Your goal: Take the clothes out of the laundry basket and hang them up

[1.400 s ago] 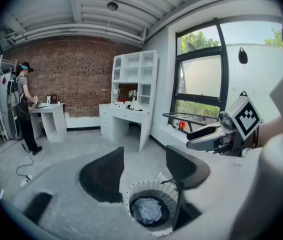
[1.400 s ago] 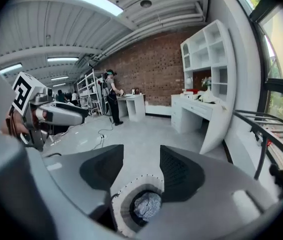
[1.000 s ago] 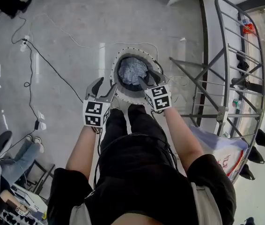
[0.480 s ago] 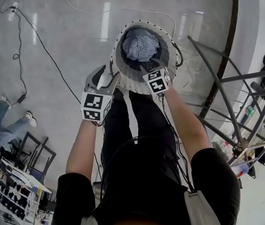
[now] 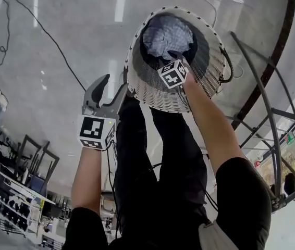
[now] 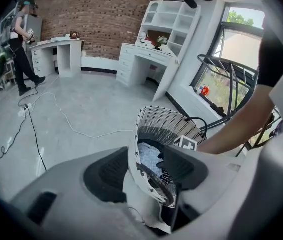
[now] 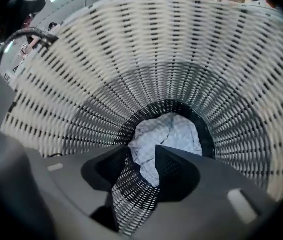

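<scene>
Head view: round woven basket, crumpled cloth inside.

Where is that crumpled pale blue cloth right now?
The crumpled pale cloth lies at the bottom of the white woven laundry basket, top centre in the head view, just beyond the right gripper.

The room looked like a staged home set inside a workspace: a red-brown brick wall backed two white drawer desks and a tall white open shelving unit beside a large bright window, with a dark metal clothes drying rack near it. Loose black cables trailed over the glossy grey stone floor, and black folding chairs stood off to one side.
</scene>
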Demonstrator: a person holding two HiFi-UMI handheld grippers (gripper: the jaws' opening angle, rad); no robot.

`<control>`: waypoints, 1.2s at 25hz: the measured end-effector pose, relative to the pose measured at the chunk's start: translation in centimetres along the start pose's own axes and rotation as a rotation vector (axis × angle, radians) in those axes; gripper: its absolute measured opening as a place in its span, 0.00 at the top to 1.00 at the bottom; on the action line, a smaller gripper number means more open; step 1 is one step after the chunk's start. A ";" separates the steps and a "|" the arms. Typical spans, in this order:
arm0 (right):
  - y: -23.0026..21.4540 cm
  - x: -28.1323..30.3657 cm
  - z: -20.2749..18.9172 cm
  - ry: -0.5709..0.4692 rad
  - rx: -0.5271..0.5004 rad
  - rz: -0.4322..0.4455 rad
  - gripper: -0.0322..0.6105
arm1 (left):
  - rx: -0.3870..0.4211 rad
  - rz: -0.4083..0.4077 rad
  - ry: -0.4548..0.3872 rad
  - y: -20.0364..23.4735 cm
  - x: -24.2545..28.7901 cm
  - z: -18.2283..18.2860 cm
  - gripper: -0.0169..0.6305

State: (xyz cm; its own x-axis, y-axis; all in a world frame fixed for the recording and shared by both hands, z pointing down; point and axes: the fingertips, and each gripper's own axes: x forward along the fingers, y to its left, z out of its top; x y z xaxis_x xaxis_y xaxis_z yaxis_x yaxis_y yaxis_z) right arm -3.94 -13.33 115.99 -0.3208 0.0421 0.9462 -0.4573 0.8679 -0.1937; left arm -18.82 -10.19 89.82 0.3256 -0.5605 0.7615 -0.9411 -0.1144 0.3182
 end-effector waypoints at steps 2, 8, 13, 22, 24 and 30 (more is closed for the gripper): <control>-0.4 2.8 -0.6 0.024 -0.015 -0.006 0.64 | -0.006 -0.003 0.003 0.7 0.5 -1.0 0.62; -1.3 9.2 -1.6 0.087 -0.061 -0.042 0.65 | -0.015 0.003 -0.006 2.6 1.3 -2.5 0.63; -2.1 12.2 -1.1 0.091 0.018 -0.059 0.64 | -0.033 0.010 -0.002 4.0 2.3 -3.4 0.63; -2.5 15.8 -2.7 0.219 0.066 -0.061 0.79 | -0.039 0.012 0.031 4.9 2.2 -5.4 0.65; -2.4 15.0 -2.7 0.221 0.083 -0.051 0.84 | -0.050 0.018 0.015 5.1 1.9 -5.1 0.65; -0.7 9.1 -0.6 0.089 0.158 0.010 0.85 | -0.046 0.002 -0.043 4.2 0.6 -3.1 0.68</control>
State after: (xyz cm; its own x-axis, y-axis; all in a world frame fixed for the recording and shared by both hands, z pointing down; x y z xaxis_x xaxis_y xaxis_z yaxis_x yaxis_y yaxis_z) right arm -5.98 -13.25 124.87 -0.2551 0.1001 0.9617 -0.5812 0.7790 -0.2352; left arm -22.26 -8.49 93.39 0.3187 -0.5954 0.7376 -0.9362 -0.0761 0.3431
